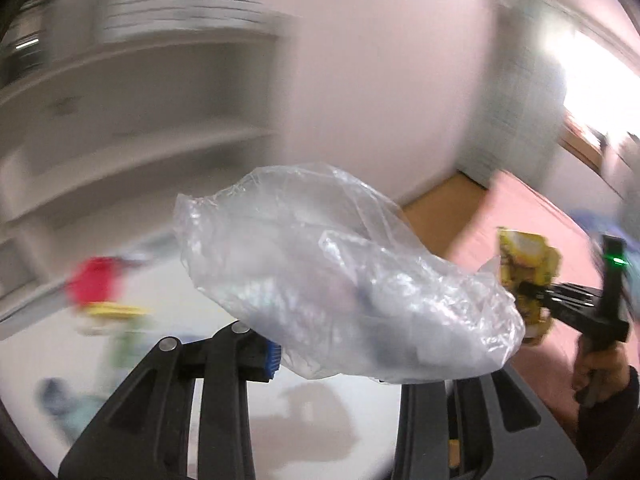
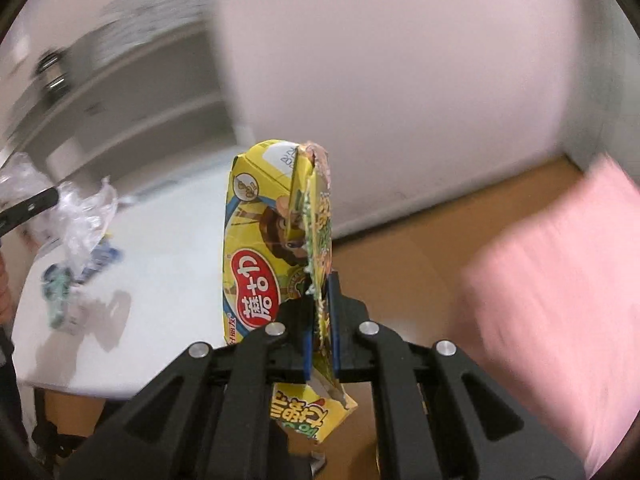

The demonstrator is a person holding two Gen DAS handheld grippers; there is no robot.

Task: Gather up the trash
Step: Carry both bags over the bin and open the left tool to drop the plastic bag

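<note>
My left gripper (image 1: 340,356) holds a crumpled clear plastic bag (image 1: 340,280) up in the air above the white table (image 1: 320,420); the bag hides the right fingertip. My right gripper (image 2: 320,320) is shut on a torn yellow snack box (image 2: 276,240) with a red label, held upright above the table's edge. In the left wrist view the right gripper (image 1: 532,296) with the yellow box (image 1: 524,264) is at the right. In the right wrist view the left gripper's finger (image 2: 32,204) and the clear bag (image 2: 80,212) show at the far left.
More litter lies on the white table: a red and yellow blurred item (image 1: 100,292), a teal wrapper (image 2: 60,292) and a blue-white packet (image 2: 100,260). A pink surface (image 2: 560,300) is at the right, brown floor (image 2: 400,272) below, white shelves (image 1: 120,120) behind.
</note>
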